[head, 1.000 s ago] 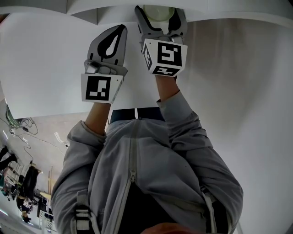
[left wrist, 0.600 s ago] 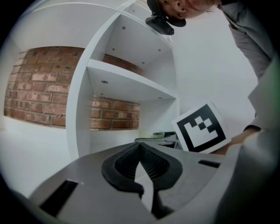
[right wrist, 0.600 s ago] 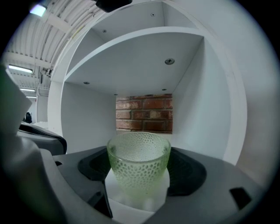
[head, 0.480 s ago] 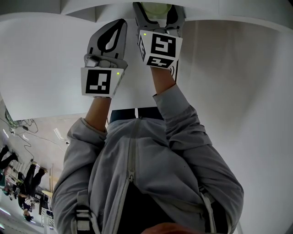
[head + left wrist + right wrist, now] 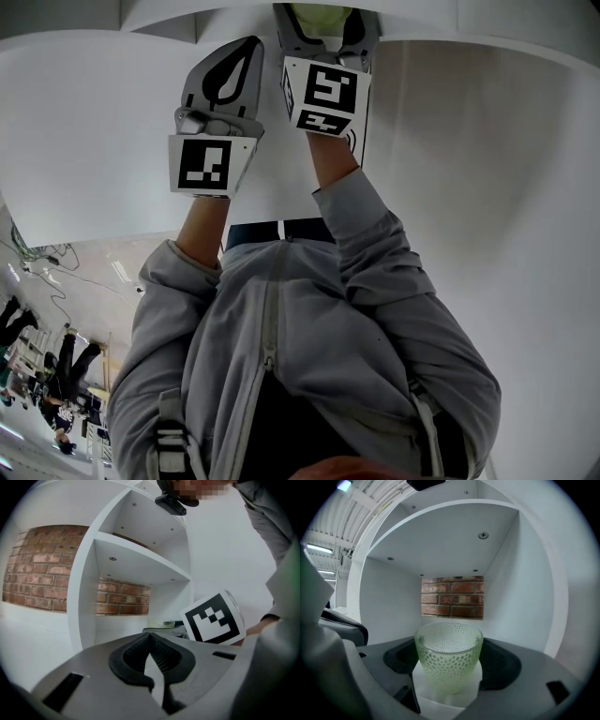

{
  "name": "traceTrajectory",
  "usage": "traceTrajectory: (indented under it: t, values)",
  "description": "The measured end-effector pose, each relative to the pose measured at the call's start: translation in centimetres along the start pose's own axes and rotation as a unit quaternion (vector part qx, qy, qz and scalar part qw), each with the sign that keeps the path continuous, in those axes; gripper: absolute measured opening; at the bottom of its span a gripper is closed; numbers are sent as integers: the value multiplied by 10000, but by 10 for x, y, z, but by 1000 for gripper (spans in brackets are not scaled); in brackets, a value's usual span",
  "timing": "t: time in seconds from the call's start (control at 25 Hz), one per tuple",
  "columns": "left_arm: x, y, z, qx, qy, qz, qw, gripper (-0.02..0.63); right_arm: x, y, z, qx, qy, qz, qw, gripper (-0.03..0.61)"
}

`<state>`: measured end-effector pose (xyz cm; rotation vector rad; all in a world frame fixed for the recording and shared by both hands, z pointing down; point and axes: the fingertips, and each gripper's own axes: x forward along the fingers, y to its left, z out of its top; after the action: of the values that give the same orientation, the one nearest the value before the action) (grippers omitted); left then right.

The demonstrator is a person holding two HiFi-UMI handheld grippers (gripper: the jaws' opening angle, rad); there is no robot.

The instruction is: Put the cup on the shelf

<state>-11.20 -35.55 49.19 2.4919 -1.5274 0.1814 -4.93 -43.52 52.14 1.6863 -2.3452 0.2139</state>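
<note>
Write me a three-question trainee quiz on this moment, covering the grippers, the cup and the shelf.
1. True or false: brick shows at the back of the shelf compartment that the cup faces.
2. The left hand-held gripper is shut on nothing. What is the right hand-held gripper shut on? A. the cup B. a plate C. nothing
3. Fill in: the cup is dimpled, pale ___ glass.
Key: 1 true; 2 A; 3 green.
</note>
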Motion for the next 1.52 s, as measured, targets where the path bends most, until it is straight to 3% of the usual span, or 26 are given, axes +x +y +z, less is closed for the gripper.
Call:
traceTrajectory:
  t: [0.44, 0.68, 0.88, 1.08, 1.32, 1.52]
  values:
    - [-7, -4, -9, -35, 56, 6, 10000, 8, 2, 7, -9, -35, 149, 147, 9998, 408]
    - [9, -22, -3, -8, 94, 7, 10000, 8, -1, -20, 1, 130, 34, 116, 9998, 410]
    - [-12, -7, -16, 12, 53, 9, 10000, 8, -11, 8, -10, 263, 17, 33, 9996, 410]
    - [-15, -8, -4, 13, -9, 26, 10000, 8, -25, 6, -5, 291, 32, -45, 9996, 410]
    - [-33, -16, -19, 121, -3, 51, 9999, 8, -55, 22, -22, 265, -39, 66, 9996, 410]
    - [-49, -25, 7, 238, 176, 145, 9995, 8, -89, 14, 16, 242, -148, -35, 9996, 407]
